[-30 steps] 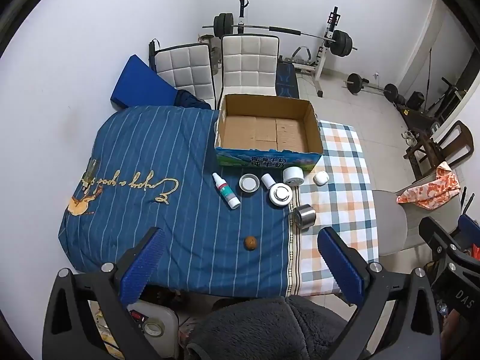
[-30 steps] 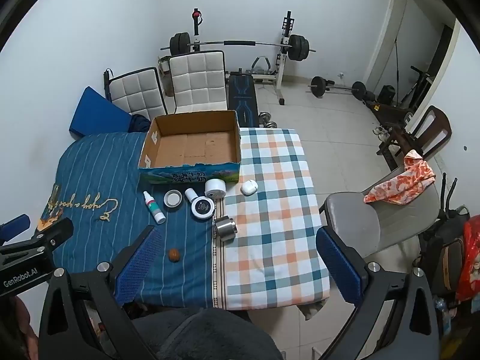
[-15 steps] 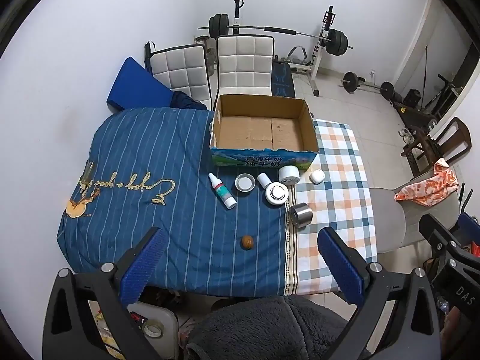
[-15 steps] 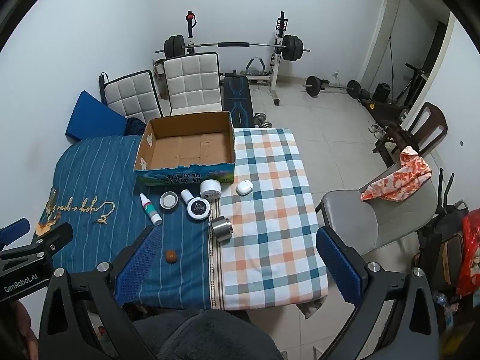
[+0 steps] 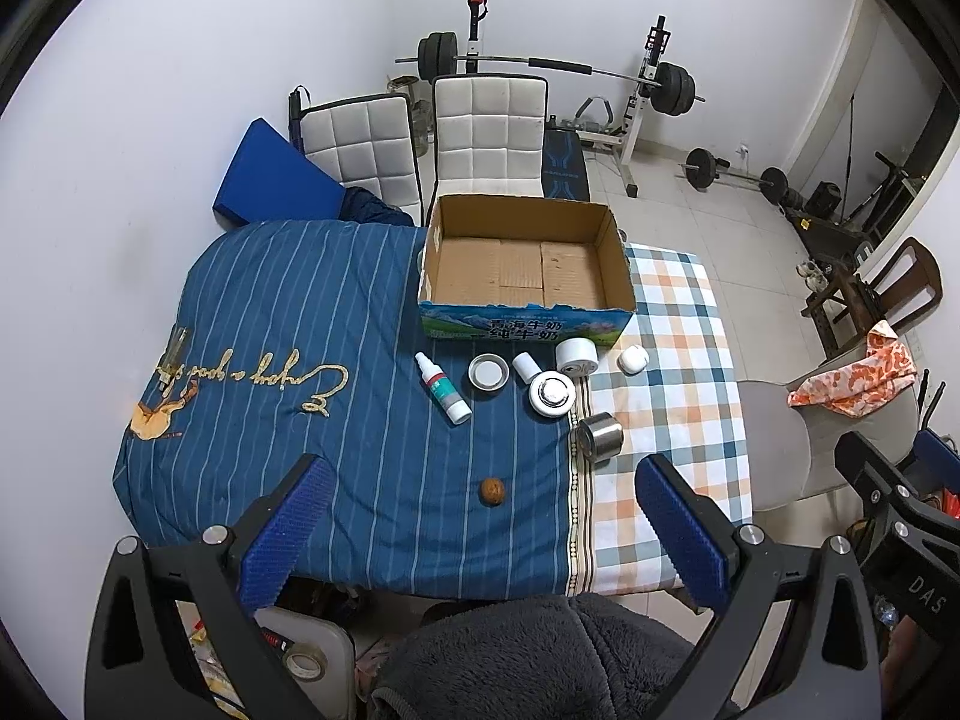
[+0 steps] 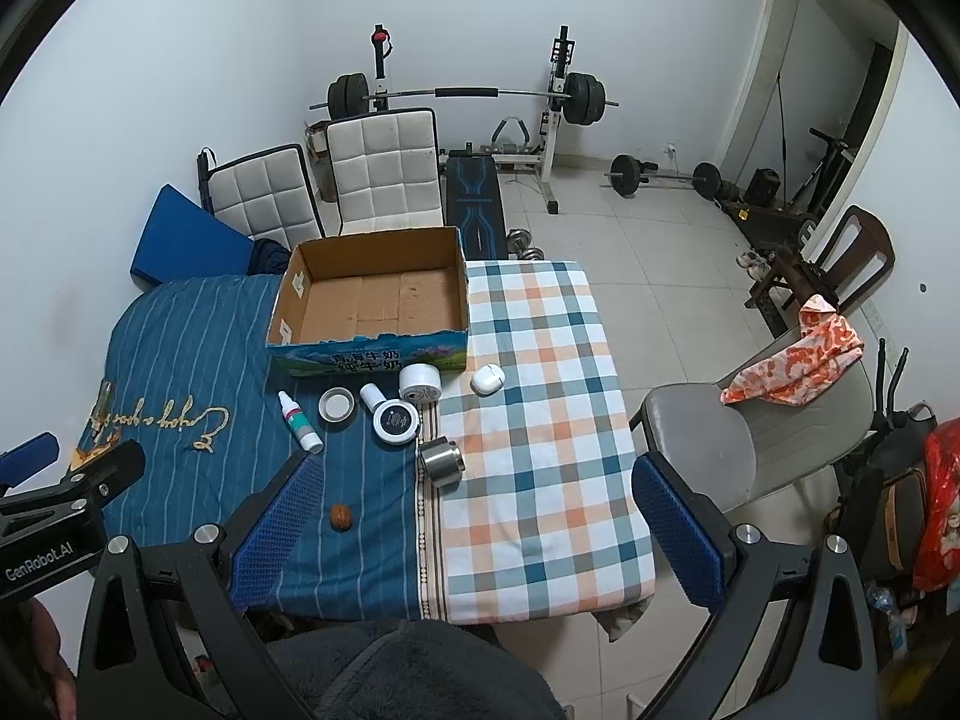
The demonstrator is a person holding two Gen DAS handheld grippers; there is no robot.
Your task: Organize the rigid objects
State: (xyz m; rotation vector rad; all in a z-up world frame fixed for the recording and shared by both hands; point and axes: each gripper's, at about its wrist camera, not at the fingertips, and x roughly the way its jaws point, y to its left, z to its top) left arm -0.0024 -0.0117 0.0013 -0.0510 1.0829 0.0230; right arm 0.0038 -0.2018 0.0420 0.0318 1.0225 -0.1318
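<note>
Both tools have risen and drawn back a little over the last second: the table looks slightly smaller and further off in each view, and nothing on it has shifted. Judgement: still the survey stage, no pick begun.

Left tongs (image 5: 477,531) spread wide, nothing between the blue pads. Right tongs (image 6: 474,531) likewise spread wide and empty. Both hang high above the near edge of the table (image 6: 540,516), well apart from every item.

Cardboard box (image 5: 525,267) sits at the far edge, straddling the seam between blue striped cloth and checked cloth; its floor is bare.

Items lie in a loose row just before the box's near wall:
- spray bottle (image 5: 443,387), lying down, on the stripes
- shallow round tin (image 5: 488,372)
- small white jar (image 5: 526,367)
- round lidded container (image 5: 552,395)
- white tape roll (image 5: 576,356)
- small white case (image 5: 632,358), on the checks

Metal cup (image 5: 597,438) lies on its side near the seam. A walnut (image 5: 492,490) sits alone, nearest the near edge.

Judgement: everything remains to be boxed.
</note>
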